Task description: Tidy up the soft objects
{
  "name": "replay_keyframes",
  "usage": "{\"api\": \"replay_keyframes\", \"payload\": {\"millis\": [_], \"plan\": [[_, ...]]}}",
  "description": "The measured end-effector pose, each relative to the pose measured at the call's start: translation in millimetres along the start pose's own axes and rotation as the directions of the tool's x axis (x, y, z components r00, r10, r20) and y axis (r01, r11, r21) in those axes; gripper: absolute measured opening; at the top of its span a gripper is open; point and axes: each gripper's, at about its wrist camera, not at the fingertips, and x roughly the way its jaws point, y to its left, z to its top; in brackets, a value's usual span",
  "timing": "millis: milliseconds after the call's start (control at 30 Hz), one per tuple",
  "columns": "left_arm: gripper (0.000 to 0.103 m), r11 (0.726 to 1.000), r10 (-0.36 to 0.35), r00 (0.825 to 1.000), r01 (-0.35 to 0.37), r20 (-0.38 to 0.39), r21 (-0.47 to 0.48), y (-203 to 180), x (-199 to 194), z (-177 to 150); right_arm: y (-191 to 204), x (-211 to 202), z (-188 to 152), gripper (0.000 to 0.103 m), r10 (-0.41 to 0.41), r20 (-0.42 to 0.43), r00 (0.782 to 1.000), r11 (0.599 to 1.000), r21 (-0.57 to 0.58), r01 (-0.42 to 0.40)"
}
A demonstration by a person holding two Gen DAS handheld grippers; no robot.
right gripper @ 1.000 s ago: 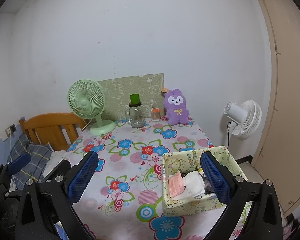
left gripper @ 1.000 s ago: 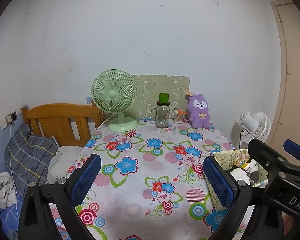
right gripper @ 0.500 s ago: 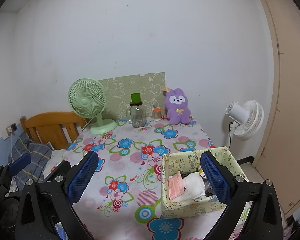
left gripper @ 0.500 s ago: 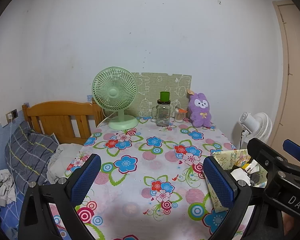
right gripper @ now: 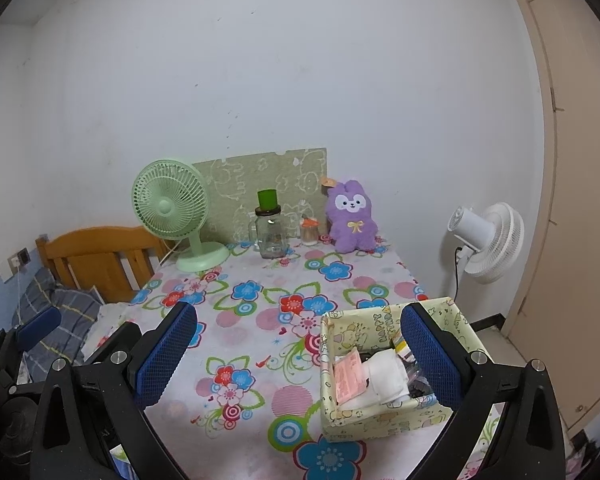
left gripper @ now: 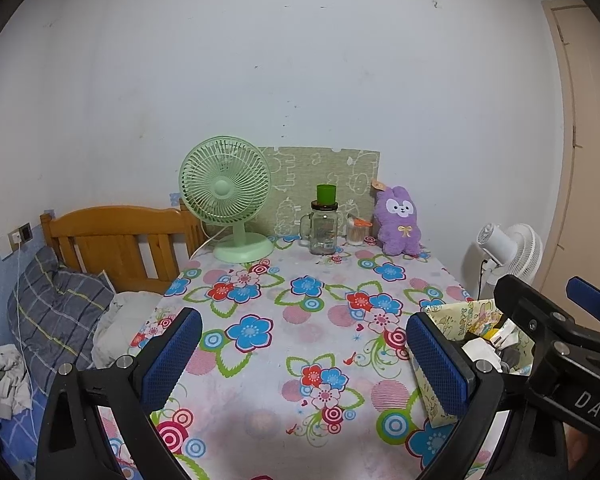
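A purple plush bunny [left gripper: 398, 222] sits upright at the far right of the flowered table, also in the right wrist view [right gripper: 352, 216]. A yellow patterned box [right gripper: 384, 412] at the near right holds a white folded cloth [right gripper: 386, 376], a pink packet and other small items; its corner shows in the left wrist view [left gripper: 448, 320]. My left gripper [left gripper: 304, 360] is open and empty above the near table edge. My right gripper [right gripper: 298, 356] is open and empty, its right finger over the box.
A green desk fan [left gripper: 230, 200], a glass jar with a green cap [left gripper: 324, 224] and a small toothpick jar [left gripper: 356, 232] stand at the table's back. A wooden bed with a pillow [left gripper: 60, 300] is left; a white floor fan [right gripper: 486, 242] is right.
Both grippers have risen and tilted slightly, so the table and objects sit a little lower in view. Both stay open and empty.
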Motion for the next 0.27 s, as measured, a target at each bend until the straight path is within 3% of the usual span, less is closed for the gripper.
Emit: {"api": "replay_keyframes", "payload": {"millis": [267], "plan": [[0.103,1.000,-0.024,1.000,0.025,-0.010,0.011,0.0,7.5,1.7,0.3,2.9,-2.3,0.103,-0.031,-0.007,0.999,0.999,0.015,0.031]]}}
